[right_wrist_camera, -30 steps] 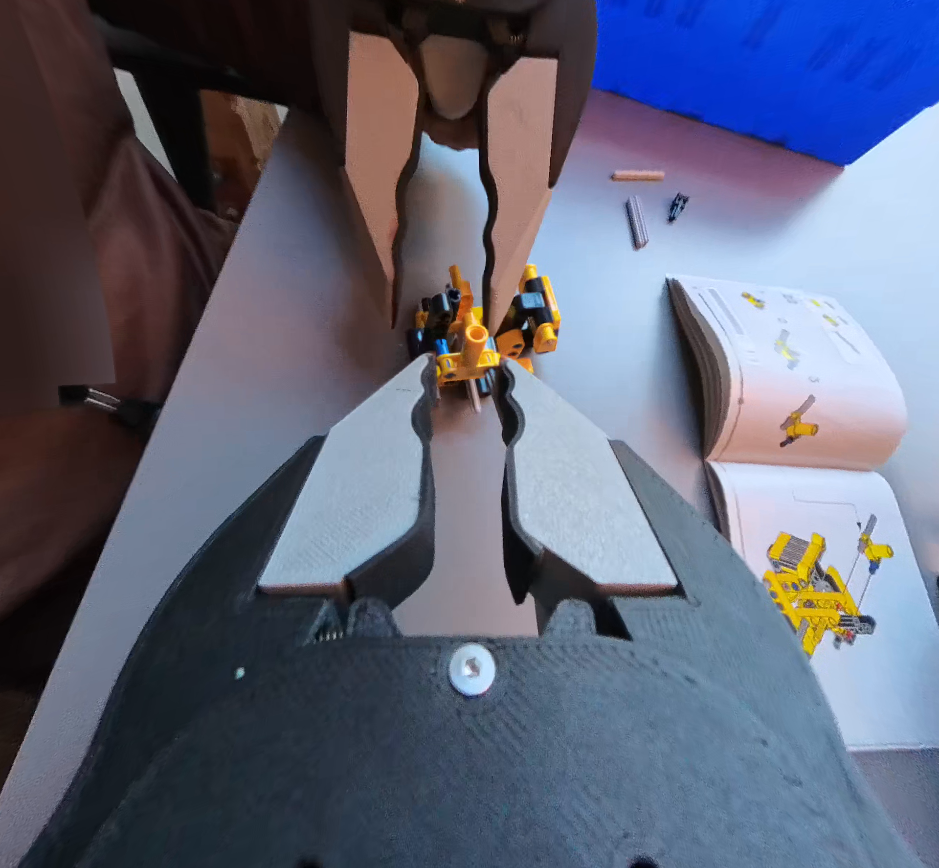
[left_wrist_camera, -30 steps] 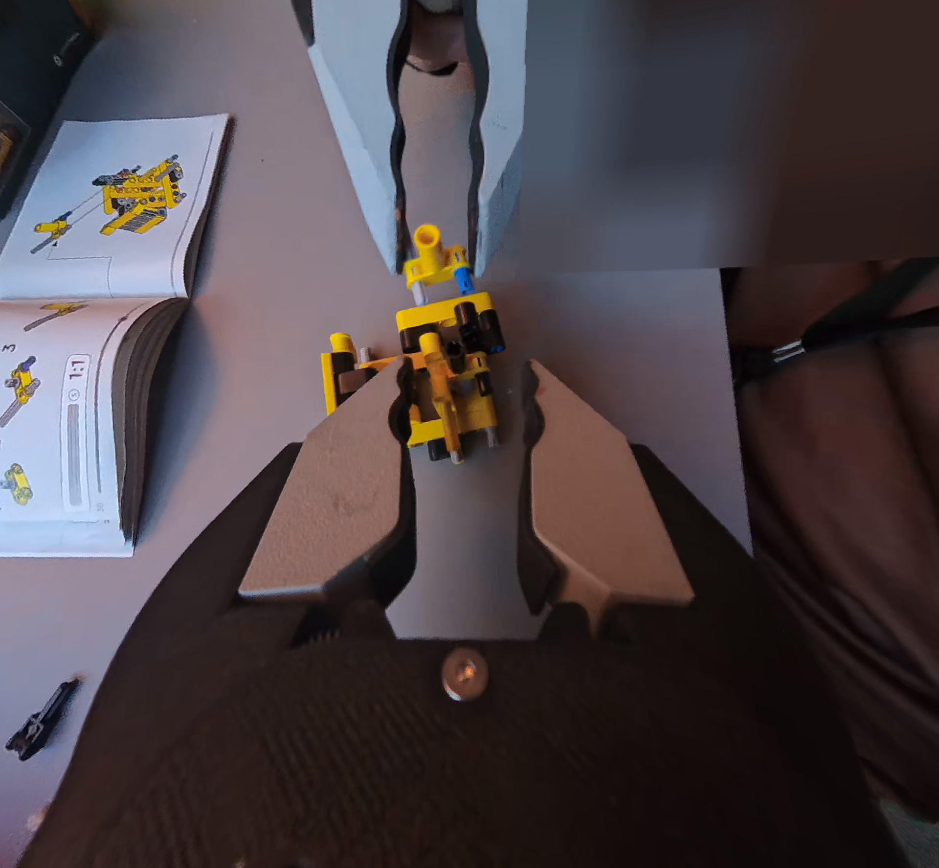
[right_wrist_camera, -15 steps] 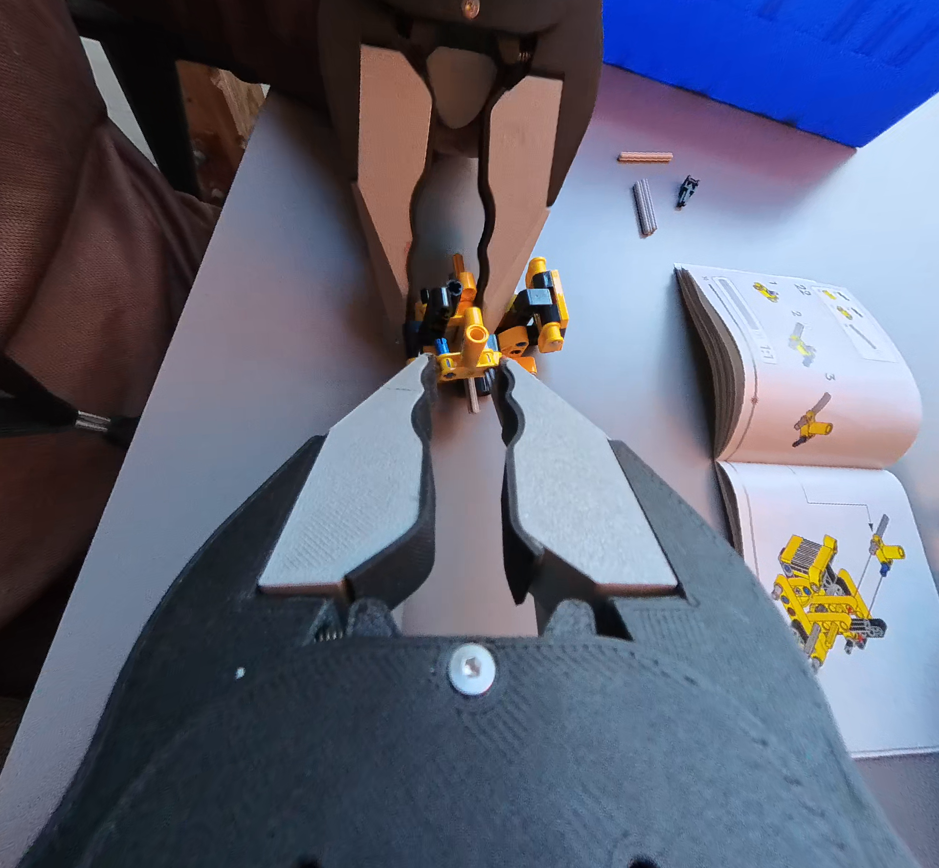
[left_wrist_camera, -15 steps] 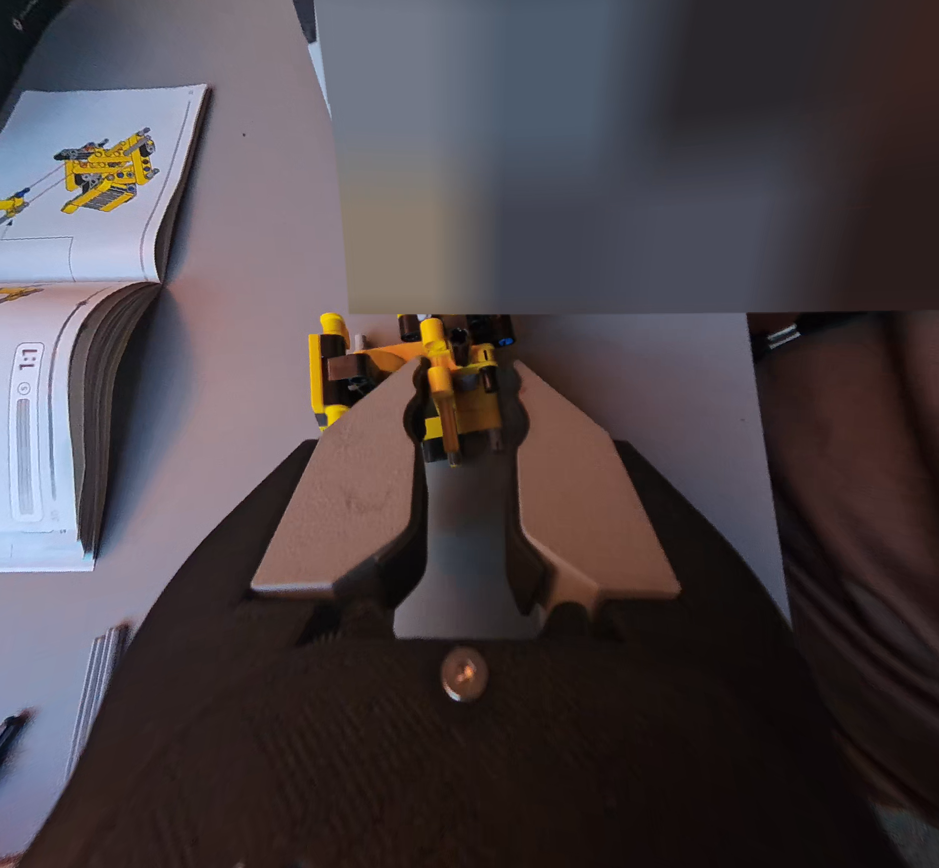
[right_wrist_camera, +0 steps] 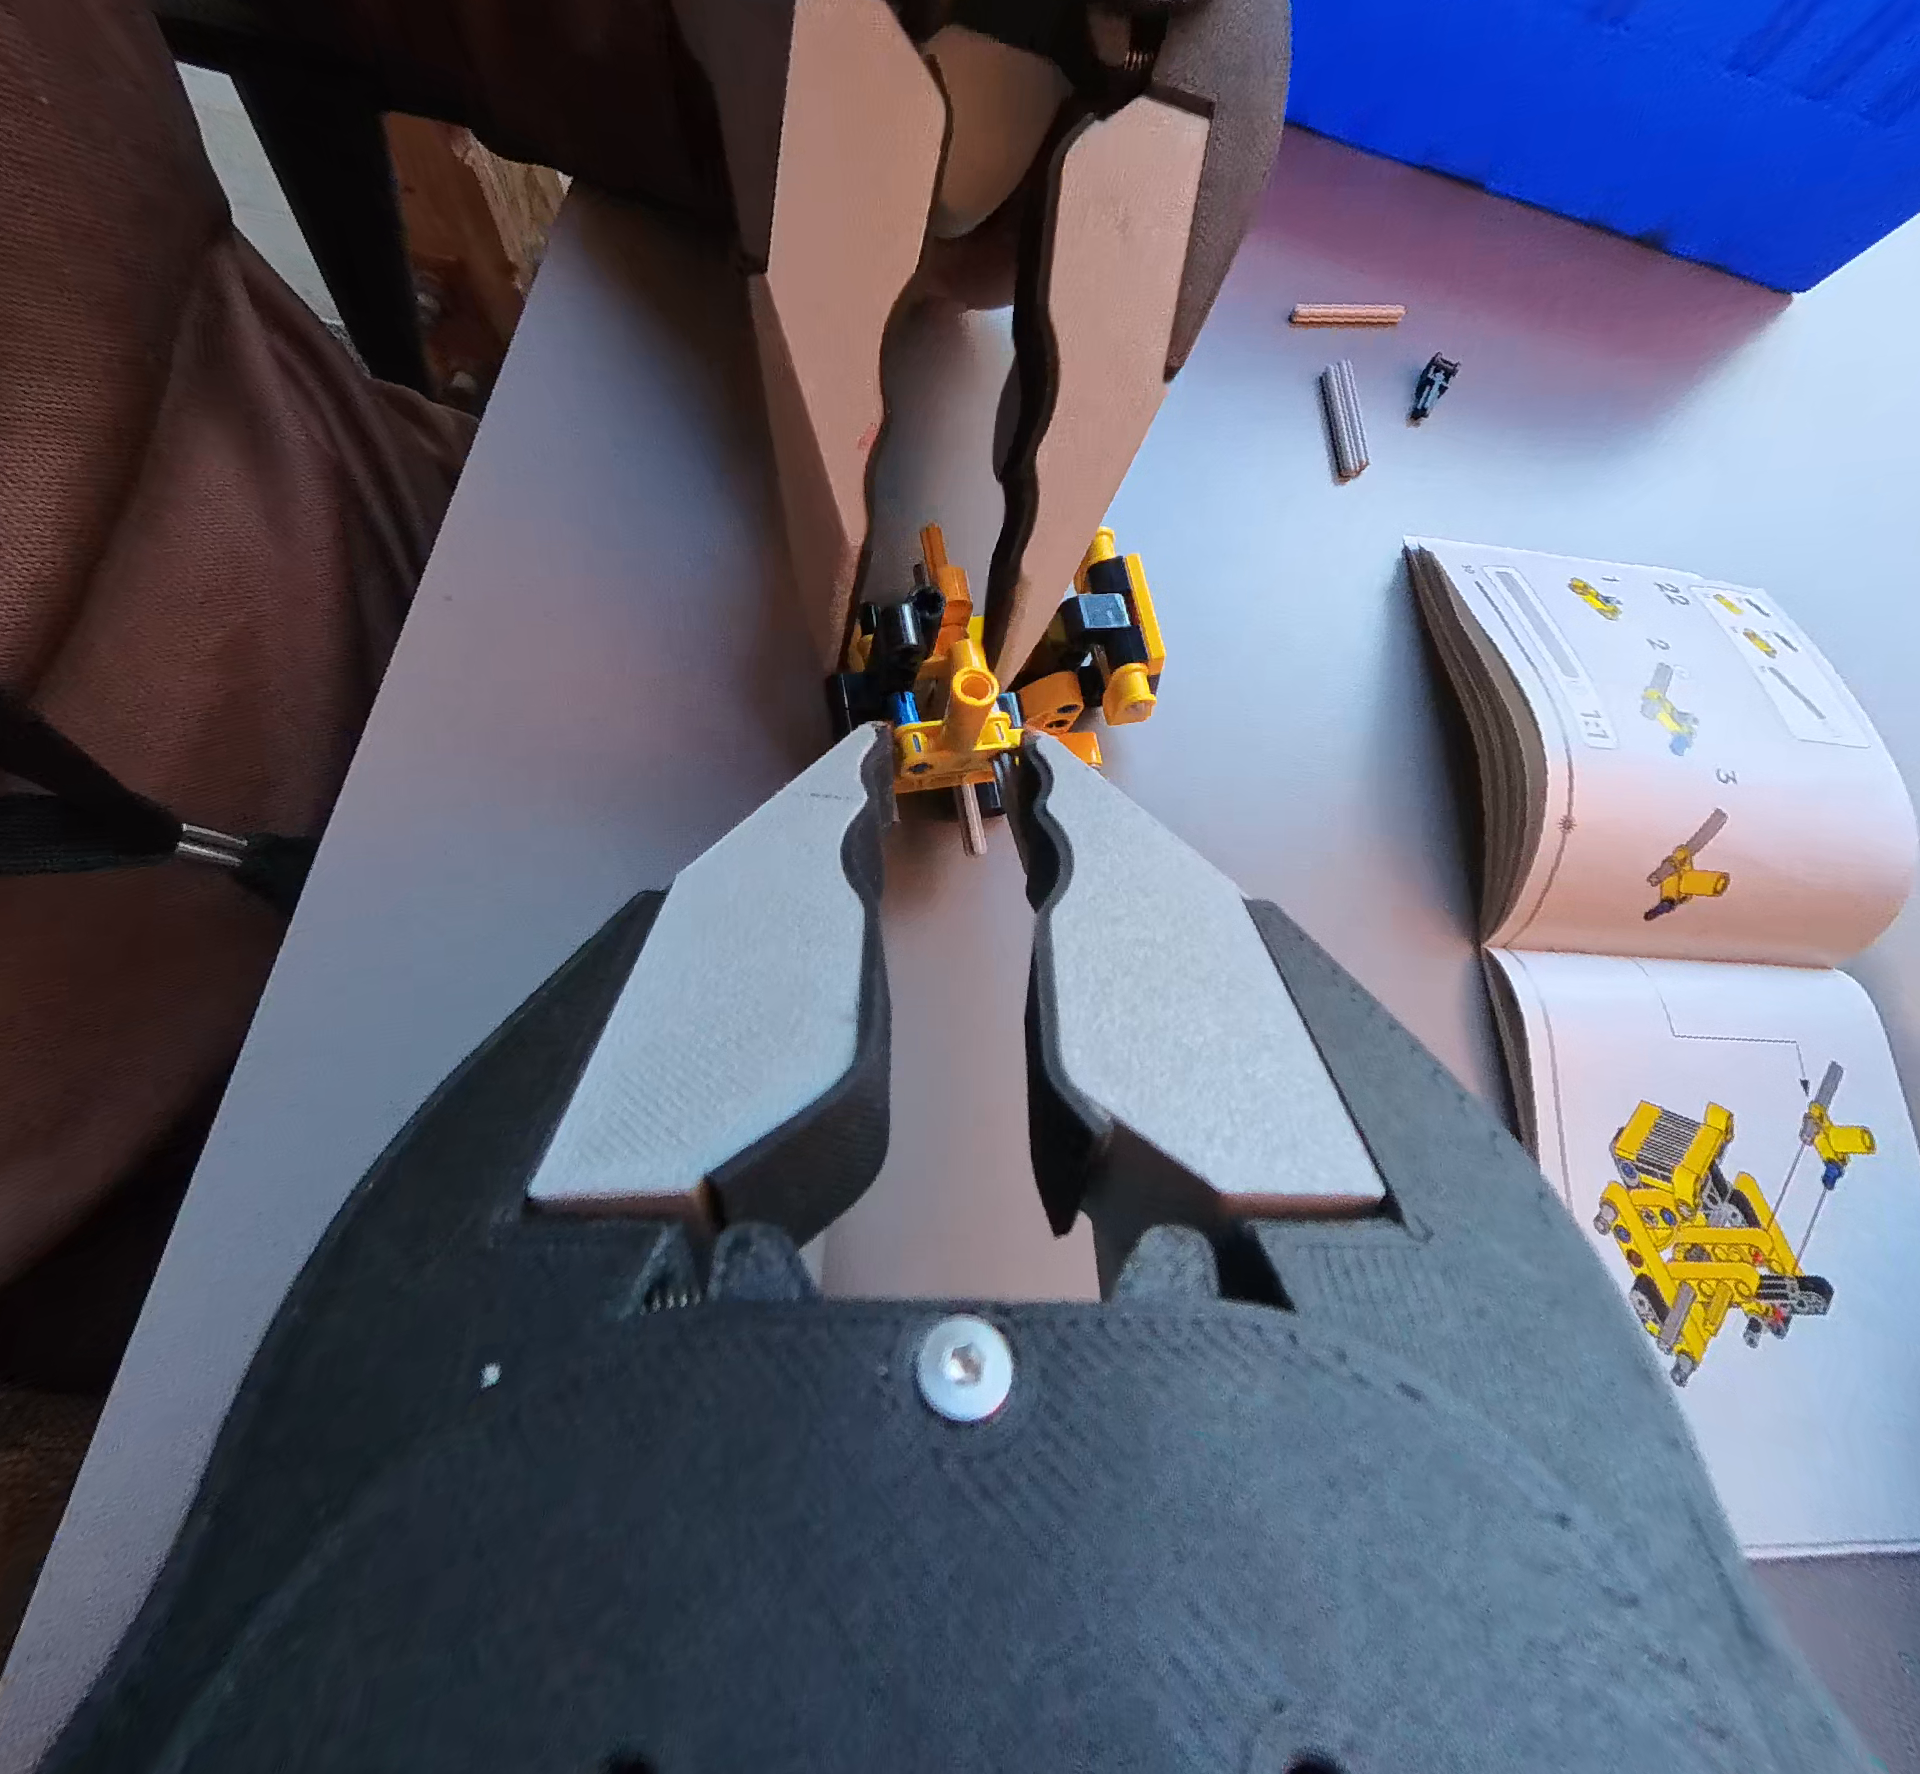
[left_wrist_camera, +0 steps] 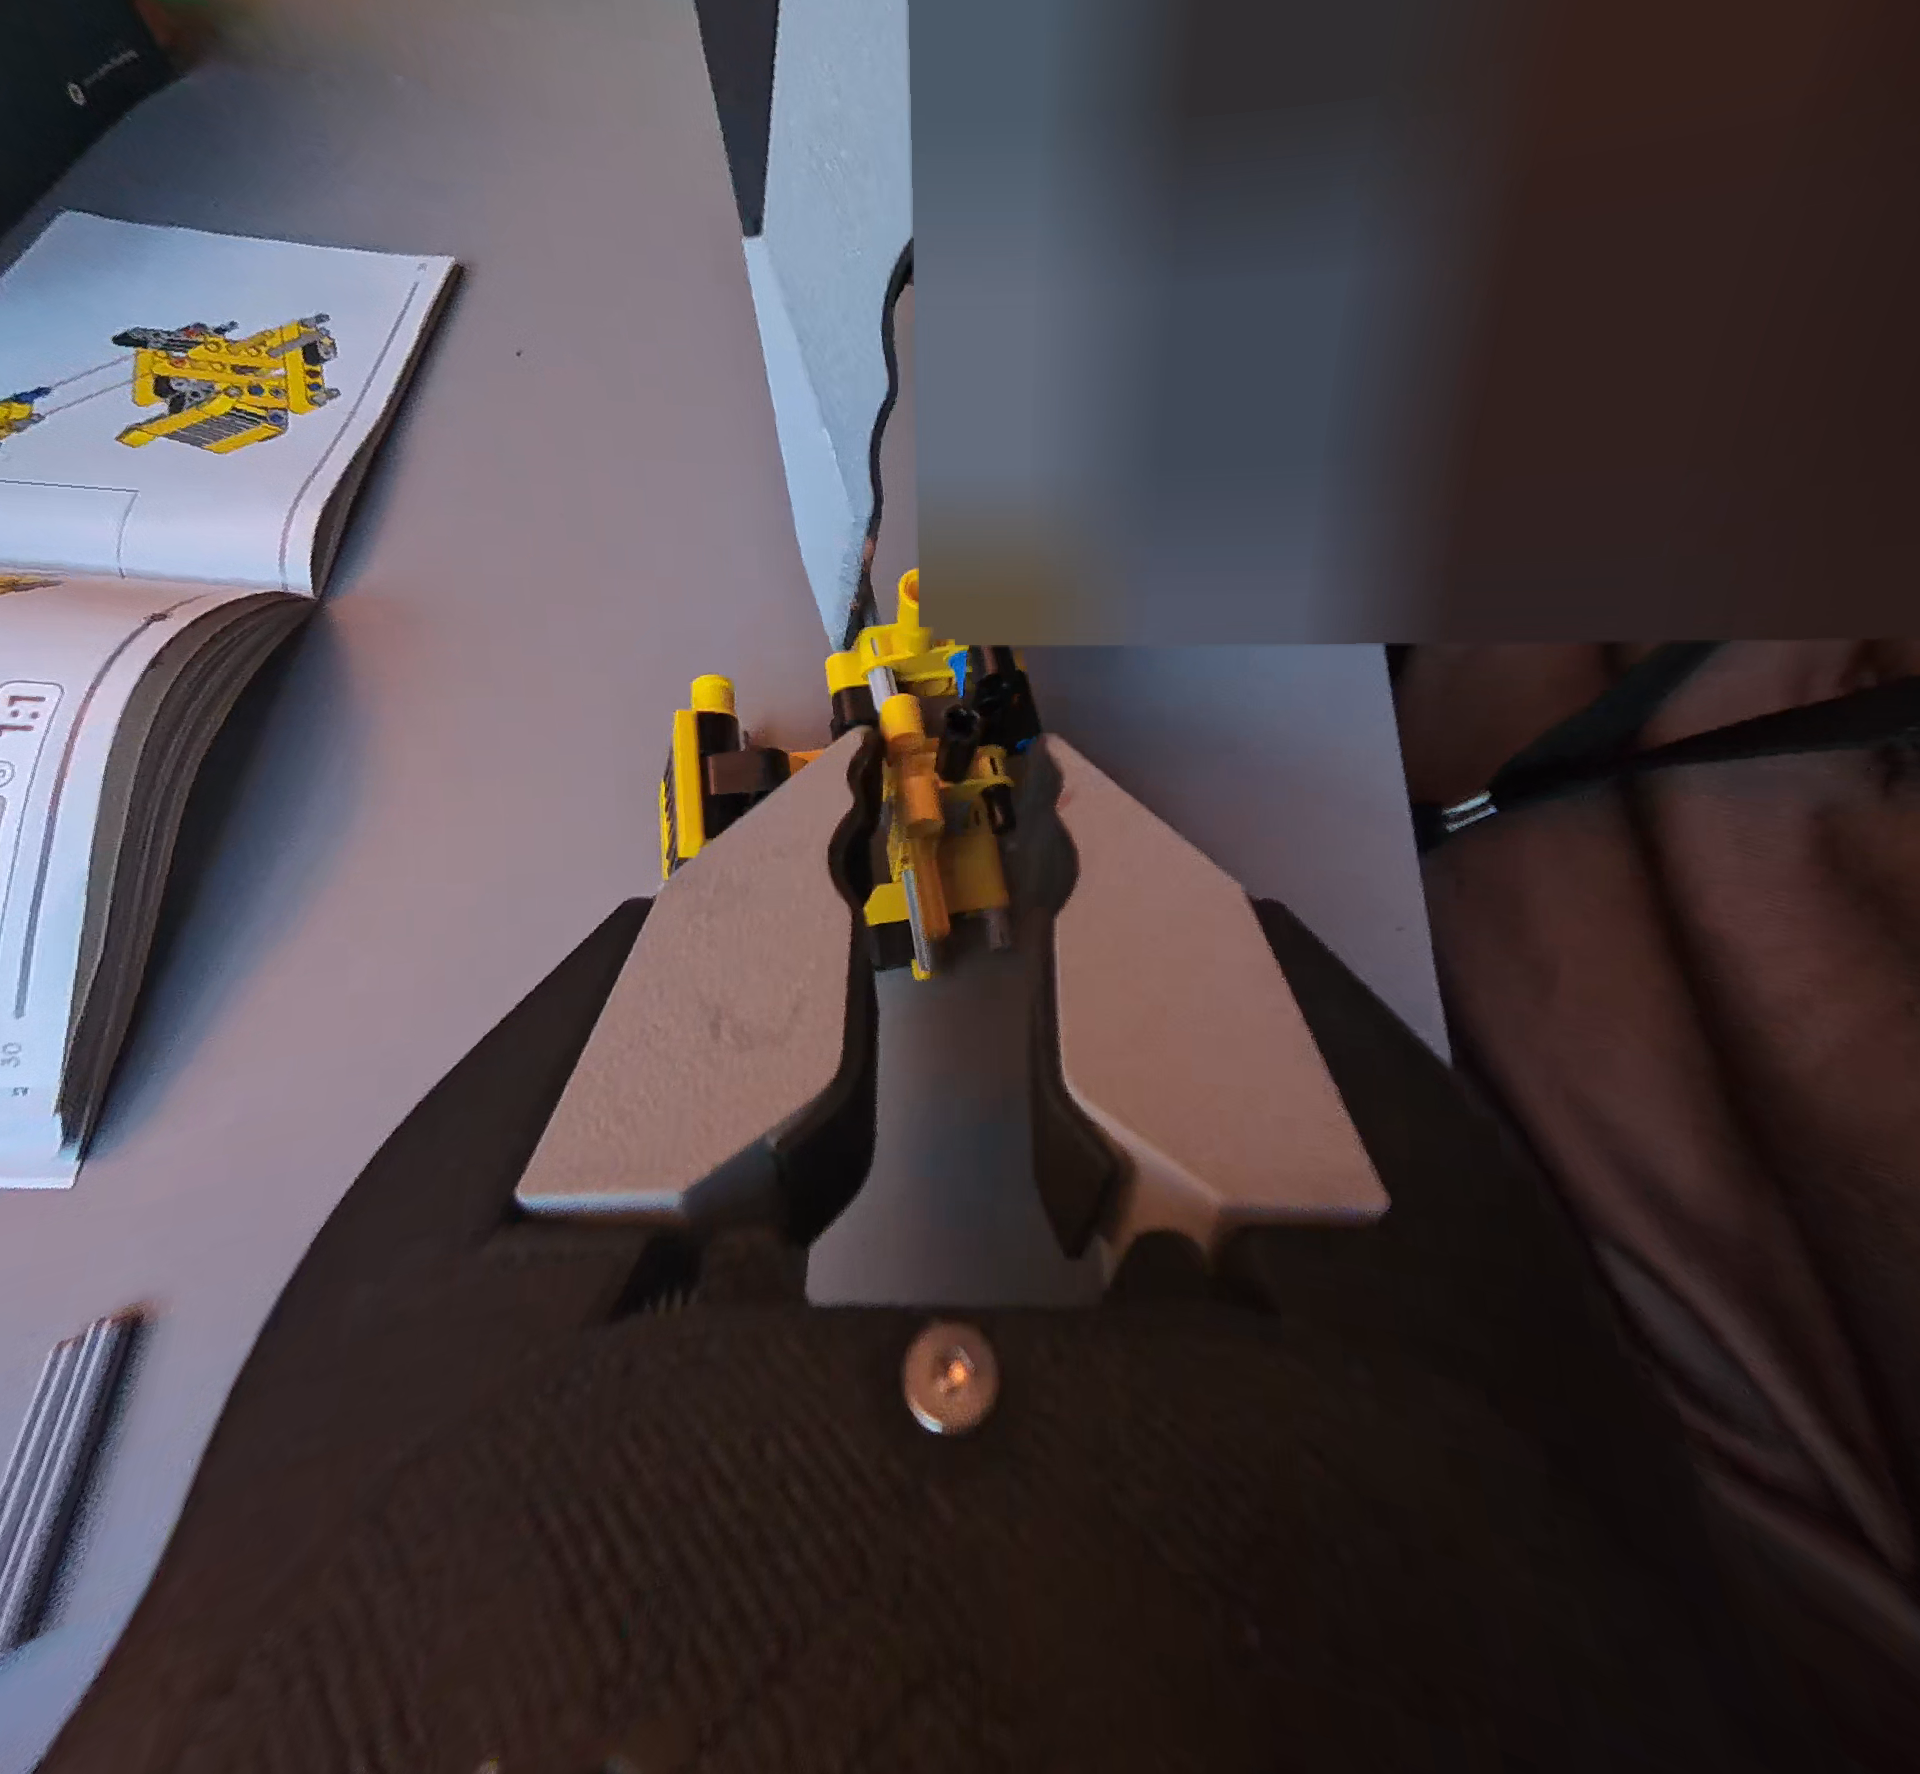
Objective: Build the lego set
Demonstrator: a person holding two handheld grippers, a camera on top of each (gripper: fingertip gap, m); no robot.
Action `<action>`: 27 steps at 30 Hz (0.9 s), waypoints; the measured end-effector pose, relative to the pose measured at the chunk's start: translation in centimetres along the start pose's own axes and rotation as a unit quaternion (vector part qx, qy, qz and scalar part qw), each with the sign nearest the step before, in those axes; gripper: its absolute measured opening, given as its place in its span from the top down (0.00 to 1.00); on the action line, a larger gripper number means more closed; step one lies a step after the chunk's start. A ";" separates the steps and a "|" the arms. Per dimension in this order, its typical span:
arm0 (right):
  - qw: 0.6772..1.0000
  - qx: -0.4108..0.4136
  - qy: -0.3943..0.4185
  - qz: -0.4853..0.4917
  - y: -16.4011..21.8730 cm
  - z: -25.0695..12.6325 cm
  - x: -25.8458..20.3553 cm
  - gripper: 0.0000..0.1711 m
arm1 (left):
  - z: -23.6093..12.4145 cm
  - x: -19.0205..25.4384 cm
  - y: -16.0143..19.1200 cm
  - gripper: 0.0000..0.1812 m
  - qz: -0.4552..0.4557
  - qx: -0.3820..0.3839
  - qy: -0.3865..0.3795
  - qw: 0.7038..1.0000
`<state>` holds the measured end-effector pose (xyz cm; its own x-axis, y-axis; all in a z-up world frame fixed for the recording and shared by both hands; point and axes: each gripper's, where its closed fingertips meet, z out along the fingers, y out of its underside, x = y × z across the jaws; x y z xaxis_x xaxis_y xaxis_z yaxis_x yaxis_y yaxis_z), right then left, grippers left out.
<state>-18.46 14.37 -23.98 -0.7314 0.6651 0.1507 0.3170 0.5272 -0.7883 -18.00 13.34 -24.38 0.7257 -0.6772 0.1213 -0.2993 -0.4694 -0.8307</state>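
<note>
The yellow and black lego model (left_wrist_camera: 940,831) sits on the grey table (left_wrist_camera: 571,581) near its edge. My left gripper (left_wrist_camera: 956,758) is shut on the model's middle section; in the right wrist view it (right_wrist_camera: 925,654) reaches in from the top. My right gripper (right_wrist_camera: 951,753) is shut on a yellow connector with a grey axle and a blue pin (right_wrist_camera: 951,737), held against the model's (right_wrist_camera: 1091,644) near end. In the left wrist view the connector (left_wrist_camera: 883,659) shows at the model's far end. One right finger (left_wrist_camera: 821,374) shows there; a blurred patch hides the other.
An open instruction booklet (right_wrist_camera: 1662,789) lies to the right of the model, also in the left wrist view (left_wrist_camera: 156,581). Beyond it lie a grey axle (right_wrist_camera: 1343,420), a brown axle (right_wrist_camera: 1345,314) and a small black part (right_wrist_camera: 1434,384). A blue bin (right_wrist_camera: 1610,41) stands behind. The table edge and a person's brown clothing (right_wrist_camera: 156,581) are at the left. Less than 4 cm separates the two grippers' tips.
My left gripper has moved forward and closed its fingers on the model, which it only straddled a second ago. My right gripper has kept the connector at the model's end.
</note>
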 end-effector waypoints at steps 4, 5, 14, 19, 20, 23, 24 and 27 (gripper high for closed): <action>1.000 0.002 -0.006 0.005 0.1 0.0 -0.1 0.88 | -0.1 -0.1 -0.2 0.88 -0.010 0.008 0.002 1.000; 1.000 0.003 -0.008 0.005 0.1 0.0 -0.1 0.88 | -0.1 -0.1 -0.3 0.89 -0.010 0.010 0.001 1.000; 1.000 -0.005 -0.009 -0.009 0.1 0.0 -0.4 0.88 | -0.1 -0.1 -0.3 0.89 -0.014 0.012 0.000 1.000; 0.999 -0.037 -0.001 -0.017 0.2 -0.1 -0.4 0.88 | 0.1 -0.1 -0.4 0.89 -0.016 0.011 -0.005 1.000; 0.999 -0.043 0.000 -0.017 0.3 -0.1 -0.4 0.88 | 0.2 -0.1 -0.4 0.89 -0.018 0.011 -0.007 1.000; 0.999 -0.050 0.003 -0.011 0.3 -0.1 -0.4 0.88 | 0.2 -0.1 -0.5 0.89 -0.026 0.012 -0.016 0.999; 0.999 -0.051 0.003 -0.011 0.3 -0.1 -0.3 0.88 | 0.2 -0.1 -0.5 0.89 -0.027 0.013 -0.019 0.999; 0.998 -0.062 0.006 -0.017 0.4 -0.1 -0.3 0.88 | 0.2 -0.2 -0.5 0.89 -0.032 0.013 -0.023 0.999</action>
<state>-18.06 14.38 -24.27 -0.7363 0.6513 0.1836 0.3650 0.6107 -0.7027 -17.85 13.77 -24.11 0.7706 -0.6194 0.1503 -0.2360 -0.4963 -0.8355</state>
